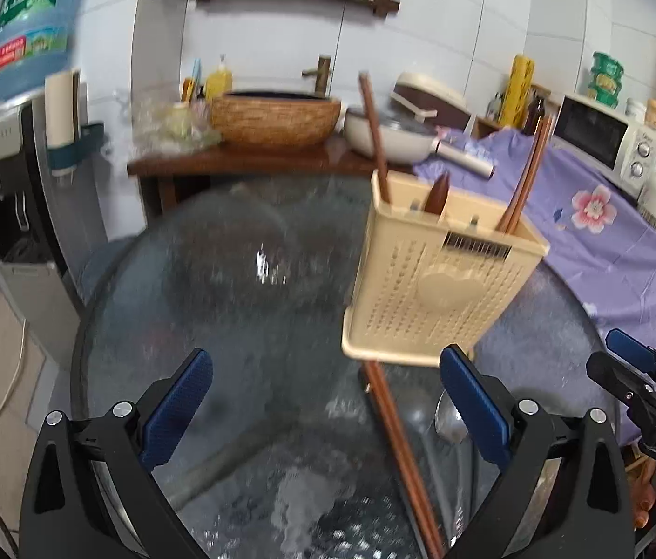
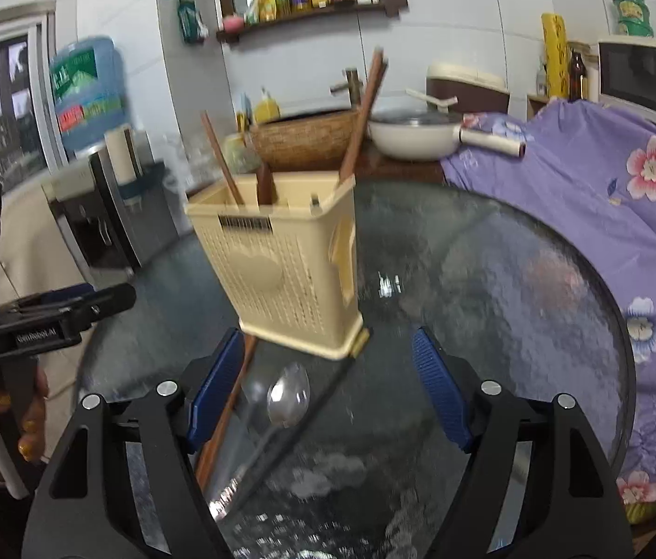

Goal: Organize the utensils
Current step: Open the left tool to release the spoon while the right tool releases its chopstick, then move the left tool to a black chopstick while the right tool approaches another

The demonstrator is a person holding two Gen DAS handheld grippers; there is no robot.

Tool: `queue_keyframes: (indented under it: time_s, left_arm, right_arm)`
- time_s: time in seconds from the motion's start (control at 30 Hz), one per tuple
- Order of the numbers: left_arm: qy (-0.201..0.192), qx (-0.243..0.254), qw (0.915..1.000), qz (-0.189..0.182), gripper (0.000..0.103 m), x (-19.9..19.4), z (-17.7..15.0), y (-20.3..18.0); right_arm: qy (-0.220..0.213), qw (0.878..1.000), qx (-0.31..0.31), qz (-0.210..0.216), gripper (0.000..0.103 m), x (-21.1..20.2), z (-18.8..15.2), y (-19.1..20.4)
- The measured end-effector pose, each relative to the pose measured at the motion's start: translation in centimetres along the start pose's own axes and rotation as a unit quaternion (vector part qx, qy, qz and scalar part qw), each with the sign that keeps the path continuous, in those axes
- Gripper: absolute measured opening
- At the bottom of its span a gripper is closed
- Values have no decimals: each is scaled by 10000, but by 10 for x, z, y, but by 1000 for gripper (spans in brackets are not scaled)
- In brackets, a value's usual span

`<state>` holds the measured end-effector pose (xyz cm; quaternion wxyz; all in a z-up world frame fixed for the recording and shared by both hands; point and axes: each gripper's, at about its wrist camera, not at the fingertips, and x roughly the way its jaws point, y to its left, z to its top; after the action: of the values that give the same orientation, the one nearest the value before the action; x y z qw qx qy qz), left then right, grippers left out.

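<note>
A beige perforated utensil holder (image 1: 439, 275) (image 2: 281, 261) stands on the round glass table (image 1: 234, 289) (image 2: 514, 307). Brown chopsticks (image 1: 374, 130) (image 2: 360, 116) and a brown handle stick up out of it. In front of it a metal spoon (image 1: 451, 419) (image 2: 288, 396) and loose brown chopsticks (image 1: 402, 456) (image 2: 225, 419) lie on the glass. My left gripper (image 1: 325, 363) is open over the table, left of the loose utensils, with nothing between its fingers. My right gripper (image 2: 328, 344) is open, with the spoon's bowl between its fingers but not touching them.
A purple flowered cloth (image 1: 607, 233) (image 2: 607, 177) covers the counter on the right, with a microwave (image 1: 598, 135) (image 2: 644, 74) behind. A wooden stand with a woven basin (image 1: 276, 116) and a white pan (image 2: 416, 135) is beyond the table. A water dispenser (image 1: 11, 177) stands at left.
</note>
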<state>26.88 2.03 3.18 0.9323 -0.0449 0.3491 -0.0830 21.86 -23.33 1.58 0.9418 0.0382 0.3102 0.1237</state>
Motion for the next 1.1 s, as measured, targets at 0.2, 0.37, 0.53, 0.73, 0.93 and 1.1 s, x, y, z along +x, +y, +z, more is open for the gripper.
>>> queue_keyframes:
  time_s: [0.2,0.37,0.53,0.73,0.93,1.1]
  left_arm:
    - [654,-80,9977,-131,74,31,-29,7]
    - [921,38,9955,-233,62,44,-44,2]
    - [1165,227,9926,-246,52,55,-55,-3]
    - [1312,216,9907,-297,44,67,-49,-3]
    - [1364,202,9899,-319,42,80,-34,-7]
    - [1430,347,9883,-407,42,91,-35,-19]
  right_arm:
    - [597,9981,49,-152,74,31,-28,-2]
    - [897,9958,104,-127,70,48,-39,1]
    - [1134,9934,-37,-137,64,64,-48,11]
    - [1262,9914,225,-249,53,80,-36,2]
    - [1266,9896,628,-254,53,95,-22,-13]
    - [1341,9881,726,-204,53,104,-24,-14]
